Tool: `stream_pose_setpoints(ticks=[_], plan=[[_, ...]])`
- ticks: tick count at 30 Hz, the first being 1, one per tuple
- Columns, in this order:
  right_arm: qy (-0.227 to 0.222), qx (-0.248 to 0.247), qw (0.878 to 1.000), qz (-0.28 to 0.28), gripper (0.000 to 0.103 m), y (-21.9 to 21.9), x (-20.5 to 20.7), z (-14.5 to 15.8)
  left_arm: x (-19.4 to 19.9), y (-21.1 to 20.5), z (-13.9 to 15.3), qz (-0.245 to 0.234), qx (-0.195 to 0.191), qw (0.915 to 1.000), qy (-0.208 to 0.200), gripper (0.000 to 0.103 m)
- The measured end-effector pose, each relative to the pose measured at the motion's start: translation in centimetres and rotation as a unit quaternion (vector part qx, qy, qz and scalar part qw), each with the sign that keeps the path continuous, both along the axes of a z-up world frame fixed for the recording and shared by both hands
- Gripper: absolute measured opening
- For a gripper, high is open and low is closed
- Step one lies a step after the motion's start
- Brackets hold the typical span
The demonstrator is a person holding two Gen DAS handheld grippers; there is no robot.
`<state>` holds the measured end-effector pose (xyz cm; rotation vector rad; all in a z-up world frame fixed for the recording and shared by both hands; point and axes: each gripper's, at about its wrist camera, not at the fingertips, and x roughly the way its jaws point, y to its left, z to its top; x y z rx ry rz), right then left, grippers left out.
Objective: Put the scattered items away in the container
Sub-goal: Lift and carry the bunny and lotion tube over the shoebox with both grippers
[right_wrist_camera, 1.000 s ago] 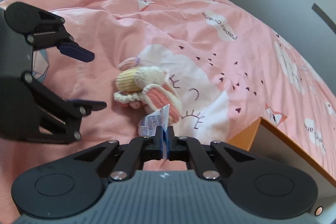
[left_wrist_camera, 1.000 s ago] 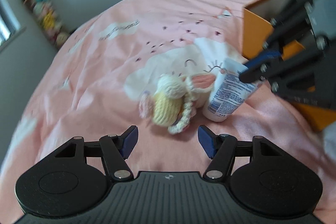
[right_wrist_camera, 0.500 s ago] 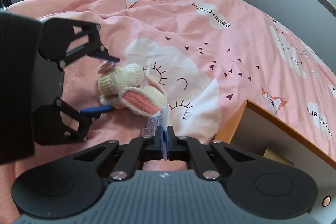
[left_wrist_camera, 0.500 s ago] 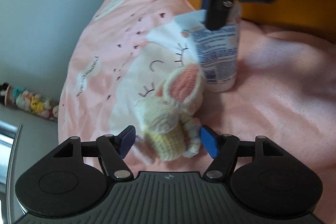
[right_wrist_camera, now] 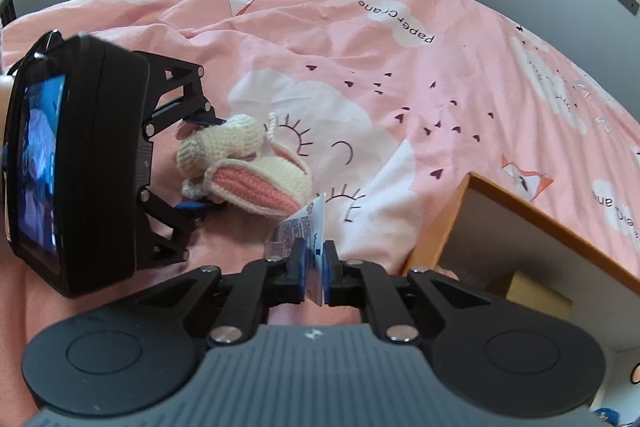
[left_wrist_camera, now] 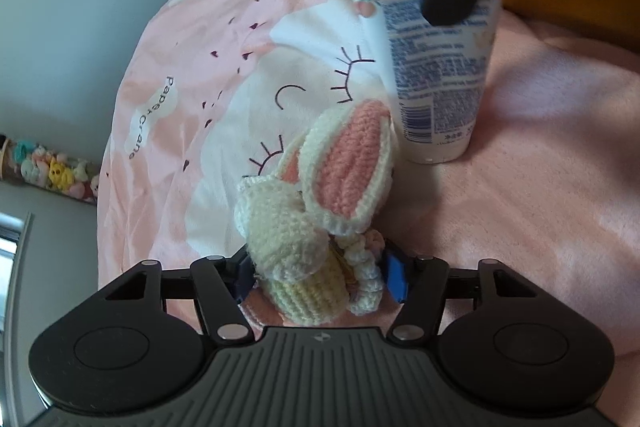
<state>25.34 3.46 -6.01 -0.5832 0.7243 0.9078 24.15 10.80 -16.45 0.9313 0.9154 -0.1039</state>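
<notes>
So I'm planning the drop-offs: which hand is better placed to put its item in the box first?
Right. The right gripper already pinches the tube beside the box; its jaws are opening slightly. The left gripper is only closing around the bunny.

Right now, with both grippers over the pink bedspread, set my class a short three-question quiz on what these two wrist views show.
1. True or false: the crocheted bunny lies between the fingers of the left gripper.
2. Which part of the white tube does the right gripper hold? A) the cap end B) the flat crimped end C) the middle
3. Fill in: the orange box stands on the pink ____.

Key:
1. True; the jaws are closing around it.
2. B; the cap end rests on the bedspread.
3. Bedspread.
</notes>
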Motion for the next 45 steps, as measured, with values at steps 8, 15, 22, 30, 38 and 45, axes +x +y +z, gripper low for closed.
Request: stream_pose_setpoints(ticks=[8, 15, 22, 30, 38, 45], plan=[[0.018, 0.037, 0.999, -0.016, 0.003, -0.7, -0.6, 1.1, -0.9, 1.9, 3.7, 0.085, -0.127, 0.9879, -0.024, 0.066], [0.016, 0.068, 0.998, -0.012, 0.002, -1.9, -2.4, 3.6, -2.8, 3.8, 9.0, 0.161, -0.288, 0.9432, -0.040, 0.066], [-0.003, 0.101, 0.995, -0.018, 0.002, -4.8, -4.5, 7.6, -5.1, 3.0, 13.7, 0.149, -0.356, 0.9213, -0.050, 0.066], [-0.049, 0.131, 0.989, -0.054, 0.002, -10.7, -5.2, 13.2, -6.2, -1.3, 18.5, 0.065, -0.369, 0.9249, -0.063, 0.066], [-0.094, 0.130, 0.978, -0.132, 0.002, -17.4, -2.8, 16.1, -4.0, -7.4, 20.4, -0.013, -0.384, 0.9208, -0.065, 0.066], [-0.106, 0.129, 0.965, -0.200, 0.002, -21.8, 1.1, 15.3, 0.4, -13.1, 18.8, -0.055, -0.395, 0.9165, -0.034, 0.066]])
